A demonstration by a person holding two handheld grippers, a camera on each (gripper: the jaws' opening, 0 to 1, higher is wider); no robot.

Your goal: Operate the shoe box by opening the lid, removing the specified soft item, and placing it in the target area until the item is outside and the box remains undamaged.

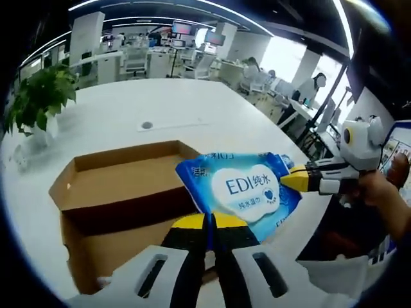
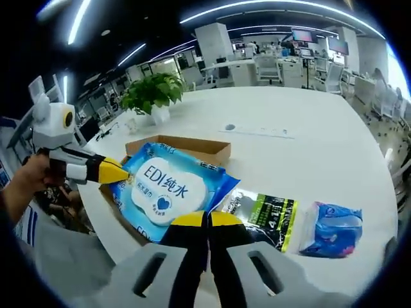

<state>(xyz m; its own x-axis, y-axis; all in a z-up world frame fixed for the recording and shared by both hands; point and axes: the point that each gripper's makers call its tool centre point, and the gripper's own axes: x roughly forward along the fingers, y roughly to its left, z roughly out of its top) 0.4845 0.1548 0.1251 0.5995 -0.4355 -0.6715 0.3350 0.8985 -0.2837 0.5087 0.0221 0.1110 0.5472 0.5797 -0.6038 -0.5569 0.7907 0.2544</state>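
left gripper view: both the left gripper [image 1: 210, 221] and right gripper [image 1: 288, 180] pinch the wipes pack [image 1: 247, 189] above the shoe box [image 1: 115, 192].

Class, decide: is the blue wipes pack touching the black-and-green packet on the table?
Cannot tell. In the right gripper view the wipes pack overlaps the black-and-green packet at its corner, hiding any gap.

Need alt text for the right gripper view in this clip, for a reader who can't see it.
Two grippers hold a blue wet-wipes pack over an open cardboard box on a white table: the right gripper pinches its near edge, the left gripper its far side. A black-and-green packet, a blue pouch and a potted plant also sit on the table.
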